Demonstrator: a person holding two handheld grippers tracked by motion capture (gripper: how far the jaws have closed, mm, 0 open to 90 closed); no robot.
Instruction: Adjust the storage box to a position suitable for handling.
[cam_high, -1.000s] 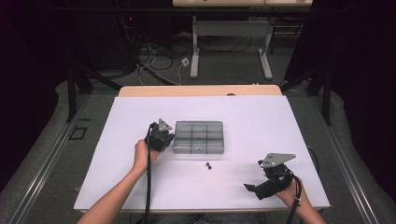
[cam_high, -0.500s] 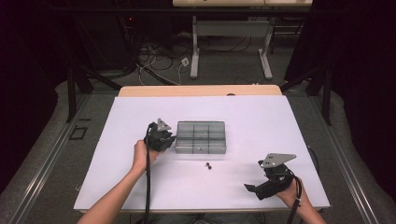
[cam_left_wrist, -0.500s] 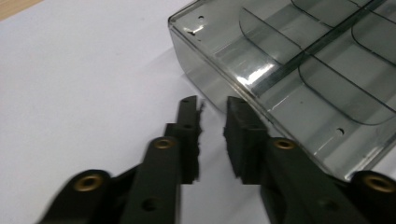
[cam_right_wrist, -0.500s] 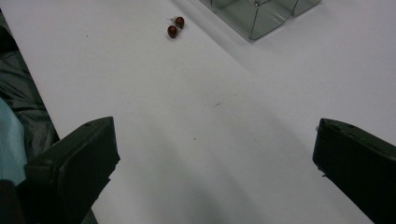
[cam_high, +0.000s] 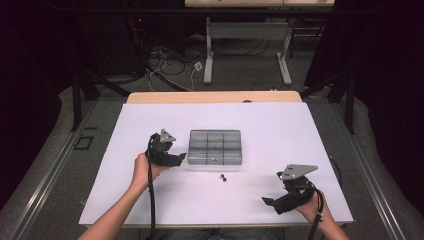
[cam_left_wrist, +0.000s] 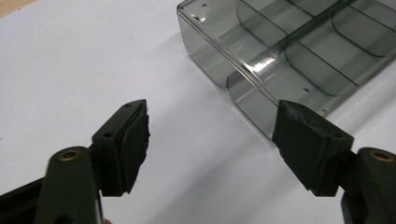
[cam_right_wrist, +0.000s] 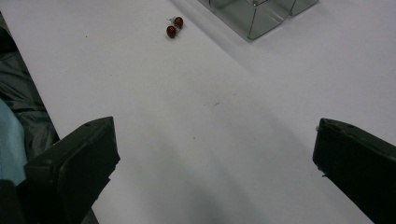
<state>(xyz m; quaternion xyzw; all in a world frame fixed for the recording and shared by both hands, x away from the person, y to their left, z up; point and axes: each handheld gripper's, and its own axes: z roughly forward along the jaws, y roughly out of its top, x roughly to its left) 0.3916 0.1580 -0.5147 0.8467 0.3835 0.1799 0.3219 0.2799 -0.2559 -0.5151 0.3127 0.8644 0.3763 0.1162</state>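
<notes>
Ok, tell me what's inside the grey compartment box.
The compartment box looks mostly empty; one small pale item lies in a front compartment, too small to identify. Nothing covers it.

floor (cam_high: 240, 75): grey, cables | walls: dark | desk legs (cam_high: 247, 45): white

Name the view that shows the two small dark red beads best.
The right gripper view: the beads lie close enough to show their dark red colour, touching or nearly so, on the white table near the tray. The high view gives them only as a tiny dark speck just in front of the tray.
</notes>
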